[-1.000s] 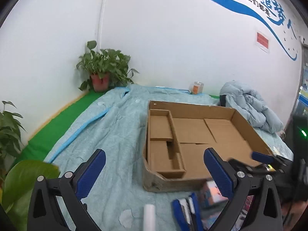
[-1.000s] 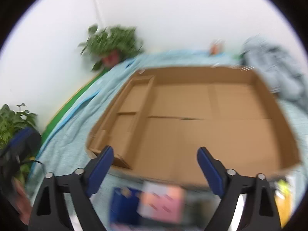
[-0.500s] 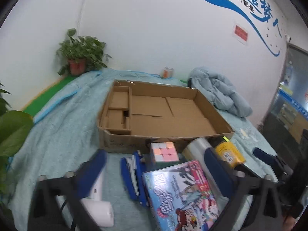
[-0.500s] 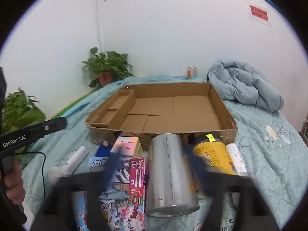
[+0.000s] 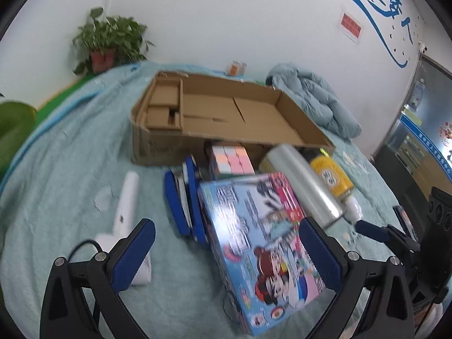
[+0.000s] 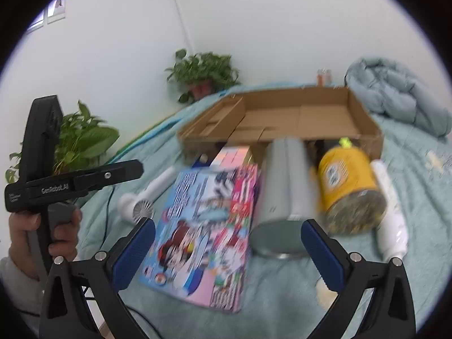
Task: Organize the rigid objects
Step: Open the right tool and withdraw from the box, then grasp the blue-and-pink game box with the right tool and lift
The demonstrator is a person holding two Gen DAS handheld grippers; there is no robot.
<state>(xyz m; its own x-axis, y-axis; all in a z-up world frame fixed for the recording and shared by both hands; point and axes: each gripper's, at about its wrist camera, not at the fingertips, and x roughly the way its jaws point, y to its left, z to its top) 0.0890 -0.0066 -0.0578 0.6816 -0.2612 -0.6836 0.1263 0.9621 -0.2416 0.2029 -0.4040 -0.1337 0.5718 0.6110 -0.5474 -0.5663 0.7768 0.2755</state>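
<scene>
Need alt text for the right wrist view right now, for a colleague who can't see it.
The right gripper, jaws open and empty, hovers over a colourful cartoon box, a silver can and a yellow jar lying on a teal blanket. Behind them sits an empty cardboard tray.

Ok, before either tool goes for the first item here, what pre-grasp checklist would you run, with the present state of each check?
1. Right tool open, nothing between its pads: ok.
2. Left tool open and unloaded: ok.
3. Cardboard box main compartment free to receive items: ok.
4. Metal cylinder lying on its side, open end toward the right tool: ok, though it may roll.
5. Picture box overlapping the blue stapler: not ok for lifting the stapler first.
6. Yellow jar's lid closed: cannot tell.
</scene>
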